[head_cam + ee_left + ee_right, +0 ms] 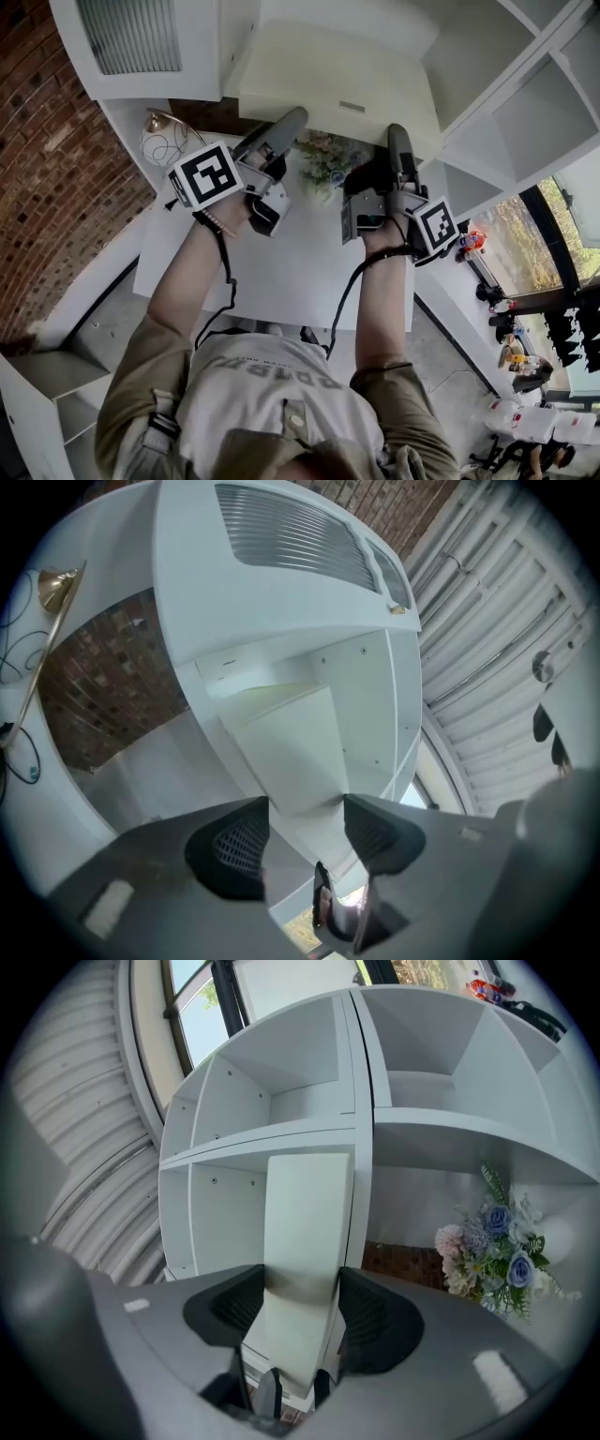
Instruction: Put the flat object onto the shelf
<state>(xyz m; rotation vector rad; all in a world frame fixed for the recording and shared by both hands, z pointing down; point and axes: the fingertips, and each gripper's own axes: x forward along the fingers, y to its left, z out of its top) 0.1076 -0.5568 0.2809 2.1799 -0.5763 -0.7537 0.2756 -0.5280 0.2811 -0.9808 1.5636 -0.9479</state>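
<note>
Head view shows the left gripper (pixel 286 127) and the right gripper (pixel 398 141) raised side by side over the far edge of the white table (pixel 272 272). Each pinches the near edge of the flat board (pixel 328 84), which hangs in the air and reaches towards the white shelf (pixel 525 103). Left gripper view has the pads closed on a corner of the board; right gripper view has them pressed on both its faces, its far end just below a cross panel of the shelf.

Since the hold is only at one edge, the long free part could sag or twist if the two hands tilt apart, and the left grip on a mere corner looks the likelier to slip. The far end might also strike a panel edge instead of entering a compartment.

Flowers (pixel 323 155) stand at the table's far edge under the board, so a dip could knock them. A wire ornament (pixel 164 141) sits at the far left corner below a vented cabinet (pixel 131 37), both seemingly out of the way
</note>
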